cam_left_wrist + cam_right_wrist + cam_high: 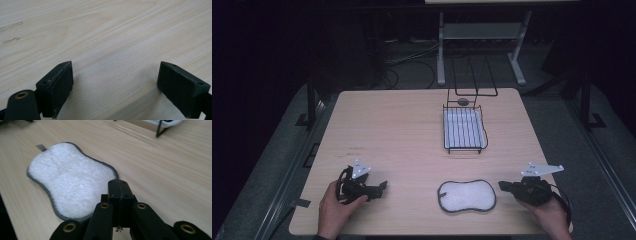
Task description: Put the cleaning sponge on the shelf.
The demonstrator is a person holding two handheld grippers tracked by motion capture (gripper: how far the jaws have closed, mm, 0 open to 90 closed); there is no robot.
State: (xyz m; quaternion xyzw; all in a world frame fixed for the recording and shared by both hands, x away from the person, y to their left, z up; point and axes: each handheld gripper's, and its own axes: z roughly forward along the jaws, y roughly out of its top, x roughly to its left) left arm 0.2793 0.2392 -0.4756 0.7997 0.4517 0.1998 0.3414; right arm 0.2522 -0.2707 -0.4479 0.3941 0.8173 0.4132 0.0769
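A white fluffy pad with a grey border (466, 195) lies flat near the table's front edge, right of centre; it also shows in the right gripper view (72, 177). My right gripper (502, 185) rests just right of the pad, jaws pressed together with nothing between them (120, 188), its tip over the pad's near edge. My left gripper (382, 186) sits at the front left, held by a hand, jaws wide apart over bare wood (115, 82).
A black wire dish rack with a white tray (465, 130) stands at the back right of the wooden table (397, 130). A white stand's legs (441, 50) rise on the floor beyond the far edge.
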